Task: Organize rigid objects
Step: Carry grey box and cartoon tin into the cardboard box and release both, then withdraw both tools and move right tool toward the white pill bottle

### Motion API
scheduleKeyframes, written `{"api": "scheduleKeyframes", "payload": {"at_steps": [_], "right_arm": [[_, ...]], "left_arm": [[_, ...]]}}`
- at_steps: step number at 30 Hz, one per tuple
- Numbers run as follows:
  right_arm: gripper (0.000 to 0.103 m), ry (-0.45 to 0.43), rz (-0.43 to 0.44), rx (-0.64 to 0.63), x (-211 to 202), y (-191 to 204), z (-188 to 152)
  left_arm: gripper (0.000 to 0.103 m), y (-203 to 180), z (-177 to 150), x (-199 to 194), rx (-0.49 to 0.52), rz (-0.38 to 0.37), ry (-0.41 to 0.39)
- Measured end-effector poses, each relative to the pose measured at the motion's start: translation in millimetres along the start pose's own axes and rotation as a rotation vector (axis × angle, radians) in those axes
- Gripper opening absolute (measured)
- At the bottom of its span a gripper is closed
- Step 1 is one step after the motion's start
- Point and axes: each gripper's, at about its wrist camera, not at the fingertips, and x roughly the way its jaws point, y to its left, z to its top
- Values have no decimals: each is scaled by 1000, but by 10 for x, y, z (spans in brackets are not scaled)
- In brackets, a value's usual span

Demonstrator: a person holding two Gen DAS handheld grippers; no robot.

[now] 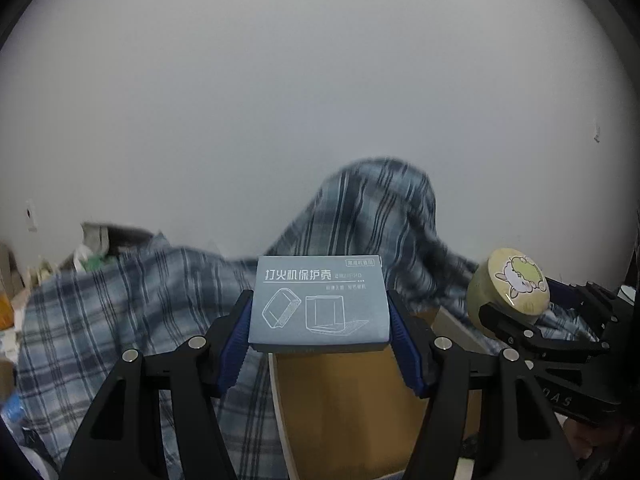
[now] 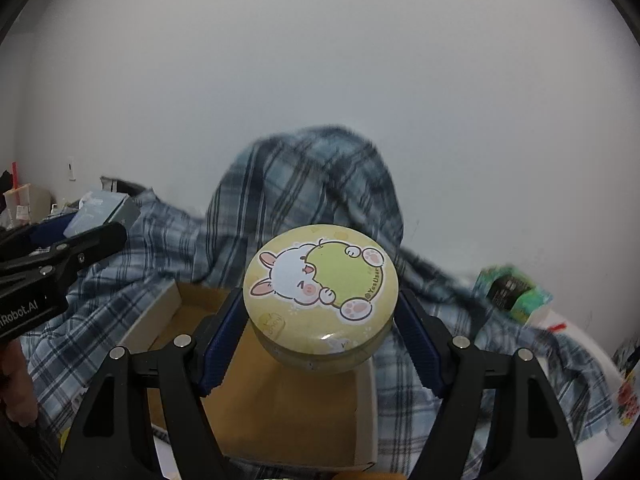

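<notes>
Cardboard box (image 2: 288, 400) = my landmark, open top, sitting on plaid blanket (image 2: 304, 184).

L gripper (image 1: 320, 320): jaws partway open, clamped on flat sides of grey lighter-case box (image 1: 318, 300), held level just above cardboard box's left rim. Guessing flat so it drops in neat.

R gripper (image 2: 320, 308): jaws also mid-width, pinching round yellow bunny tin (image 2: 320, 280), lid up, directly over cardboard box interior.

Both prob going in. Small green carton (image 2: 512, 292) right of box, untouched afaict.

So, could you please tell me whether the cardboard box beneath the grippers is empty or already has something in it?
Apparently empty: the cardboard box shows only bare brown floor, though the round tin hides part.
</notes>
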Motion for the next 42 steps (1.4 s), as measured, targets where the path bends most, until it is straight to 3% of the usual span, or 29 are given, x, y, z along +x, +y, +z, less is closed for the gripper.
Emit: {"api": "scheduleKeyframes", "payload": {"at_steps": [4,6,7,8,11,16,21,24,26,30,36,42], "right_arm": [[74,70,16,11,120,-57,-84],[74,99,31,-2,178,-54,-127],[74,108,28,-4,191,-54,-146],[76,111,18,-2,205,-50,-159],[85,100,4,-8,195,-56,-162],[85,70,-7,-9,125,-78,-117],[85,43,-23,0,26,-124,-62],[85,24,-26,7,-76,-152,0],[85,10,-24,14,-180,-162,49],[85,-45,-19,1,-523,-140,110],[88,-86,33,27,-1069,-165,37],[90,-97,40,76,-1355,-210,-134]], "left_arm": [[66,23,-83,174,11,-8,80],[72,-10,-114,231,19,-16,113],[84,-21,-126,249,19,-19,125],[89,-43,-143,261,22,-24,137],[89,-63,-164,252,16,-13,133],[89,-17,-126,209,-16,-17,116],[91,3,-51,164,-29,-3,148],[95,13,20,83,-39,-20,168],[103,42,83,-6,-76,-31,175],[103,74,217,-320,-122,-57,117],[103,-118,218,-909,32,-1,14],[103,-159,25,-1159,36,14,-18]]}}
